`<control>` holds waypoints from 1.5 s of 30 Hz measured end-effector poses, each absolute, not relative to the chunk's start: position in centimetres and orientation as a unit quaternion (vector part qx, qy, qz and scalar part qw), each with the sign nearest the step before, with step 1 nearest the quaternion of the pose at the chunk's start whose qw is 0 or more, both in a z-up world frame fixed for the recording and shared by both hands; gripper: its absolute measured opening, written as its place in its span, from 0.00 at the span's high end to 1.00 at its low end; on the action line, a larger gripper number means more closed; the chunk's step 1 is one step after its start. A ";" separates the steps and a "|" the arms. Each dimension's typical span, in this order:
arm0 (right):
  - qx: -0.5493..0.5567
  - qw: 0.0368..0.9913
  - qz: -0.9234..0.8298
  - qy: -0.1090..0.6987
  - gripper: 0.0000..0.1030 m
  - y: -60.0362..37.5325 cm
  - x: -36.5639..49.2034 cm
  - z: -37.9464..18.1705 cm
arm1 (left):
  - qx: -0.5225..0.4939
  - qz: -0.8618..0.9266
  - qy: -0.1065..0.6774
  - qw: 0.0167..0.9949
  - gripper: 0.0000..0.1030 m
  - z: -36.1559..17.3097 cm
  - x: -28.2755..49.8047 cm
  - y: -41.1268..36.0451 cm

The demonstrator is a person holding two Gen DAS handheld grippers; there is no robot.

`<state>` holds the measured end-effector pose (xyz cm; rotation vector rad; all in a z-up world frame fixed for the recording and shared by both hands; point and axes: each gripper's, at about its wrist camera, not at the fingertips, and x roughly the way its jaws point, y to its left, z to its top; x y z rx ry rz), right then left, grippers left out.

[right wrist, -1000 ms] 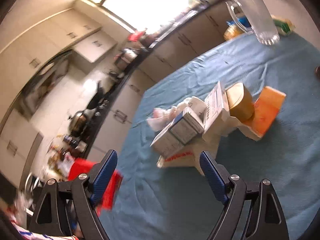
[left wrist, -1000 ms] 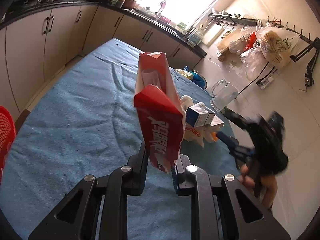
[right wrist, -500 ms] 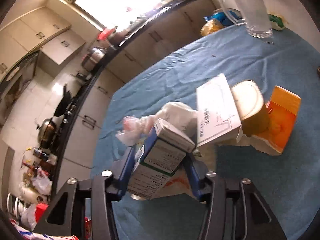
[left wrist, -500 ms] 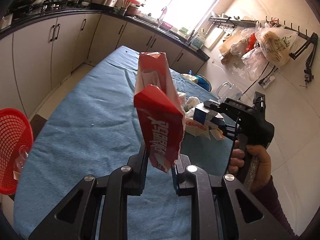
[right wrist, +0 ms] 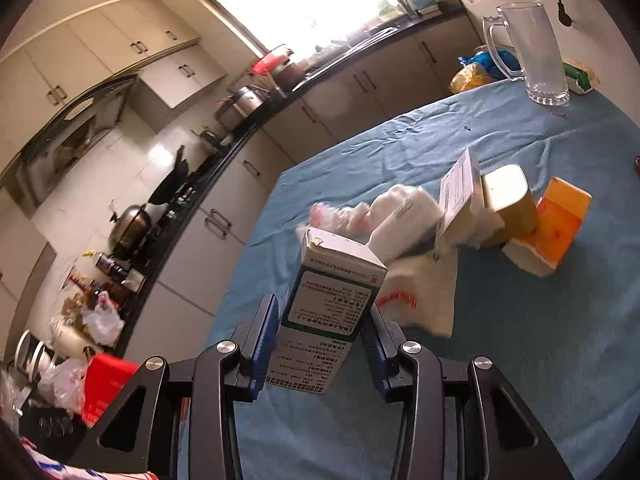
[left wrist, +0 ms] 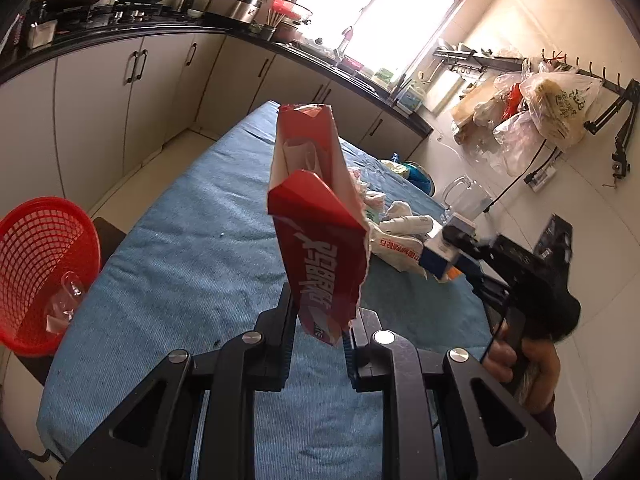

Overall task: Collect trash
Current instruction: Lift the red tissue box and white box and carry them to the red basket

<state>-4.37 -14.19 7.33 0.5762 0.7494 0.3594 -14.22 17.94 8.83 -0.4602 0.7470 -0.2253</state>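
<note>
My left gripper [left wrist: 318,334] is shut on a torn red snack box [left wrist: 316,232] and holds it upright above the blue-clothed table [left wrist: 192,248]. My right gripper [right wrist: 320,340] is shut on a white and green medicine box [right wrist: 332,304], lifted off the table; the right gripper also shows in the left wrist view [left wrist: 472,256]. More trash lies on the cloth: a white bag with red print [right wrist: 420,300], crumpled tissue [right wrist: 400,216], a white box [right wrist: 460,188], a gold tin [right wrist: 508,196] and an orange carton [right wrist: 556,224]. A red mesh basket [left wrist: 44,276] stands beside the table's left edge.
A glass pitcher [right wrist: 528,52] stands at the table's far end near blue and yellow bags [right wrist: 480,68]. Kitchen counters with pots [left wrist: 152,4] run along the left. Plastic bags hang on the right wall [left wrist: 552,108].
My right gripper closed on the medicine box and lifted it from the pile. My left gripper pulled back with the red box, and the red basket came fully into view.
</note>
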 end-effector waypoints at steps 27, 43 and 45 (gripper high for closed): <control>0.188 0.884 0.241 0.354 0.57 -8.0 -14.1 6.5 | -0.120 0.013 0.350 0.929 0.81 10.1 -17.9 18.0; 0.165 0.884 0.258 0.353 0.57 -5.0 -14.5 7.0 | -0.108 0.062 0.352 0.928 0.80 9.9 -18.4 21.1; 0.163 0.884 0.261 0.352 0.57 -4.6 -14.4 7.1 | -0.106 0.069 0.353 0.927 0.80 9.8 -18.4 21.7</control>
